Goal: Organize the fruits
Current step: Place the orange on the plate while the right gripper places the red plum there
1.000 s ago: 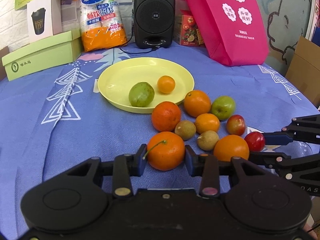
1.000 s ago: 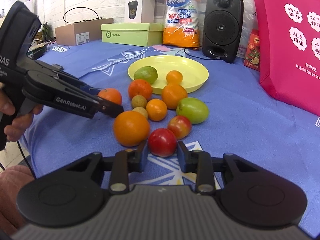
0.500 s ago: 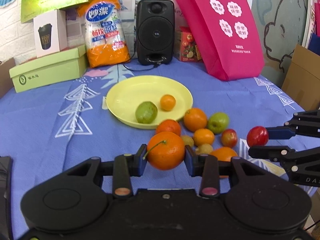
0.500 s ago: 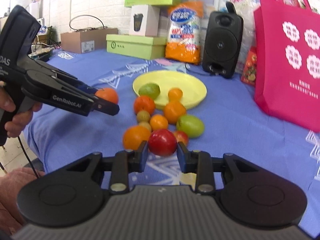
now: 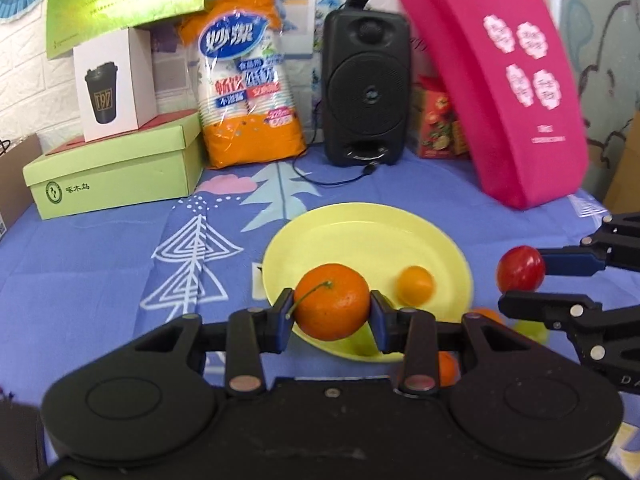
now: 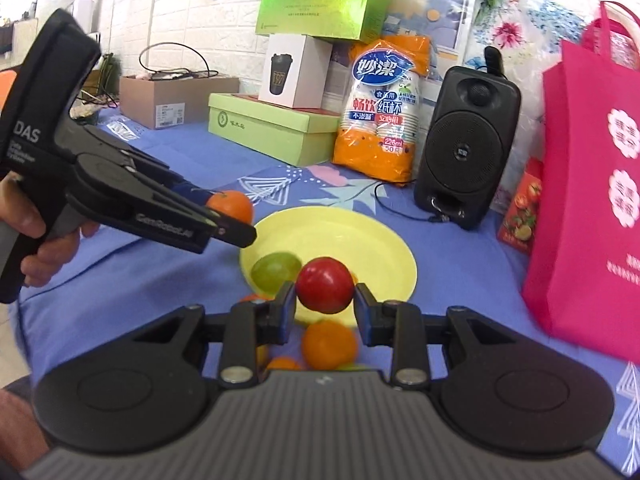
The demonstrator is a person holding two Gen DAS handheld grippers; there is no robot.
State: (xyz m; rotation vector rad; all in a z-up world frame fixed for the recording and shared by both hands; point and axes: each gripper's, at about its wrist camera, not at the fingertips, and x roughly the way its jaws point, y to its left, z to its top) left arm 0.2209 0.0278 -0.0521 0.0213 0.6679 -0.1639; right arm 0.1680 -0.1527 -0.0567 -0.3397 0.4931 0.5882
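Left claw (image 5: 331, 312) is clamped on an orange (image 5: 332, 307) with a thin green stem, one pad on each flank so the round fruit cannot roll out, and it hangs over the near edge of the yellow plate (image 5: 360, 232). Right claw (image 6: 325, 304) grips a small red fruit (image 6: 325, 285) (a tomato or plum, hard to tell) the same way, raised above the loose pile and pointed at that same plate. Two pieces already lie in the plate: a green fruit (image 6: 275, 270) and a small orange one (image 5: 415, 285). More fruit (image 6: 329, 345) sits on the blue tabletop (image 5: 100, 264) just short of the plate's rim. Judging by this, the plate is the collecting spot, and both loads are held high to clear its rim and the fruit below. Release probably wants to be low, since round fruit dropped from height could roll off.
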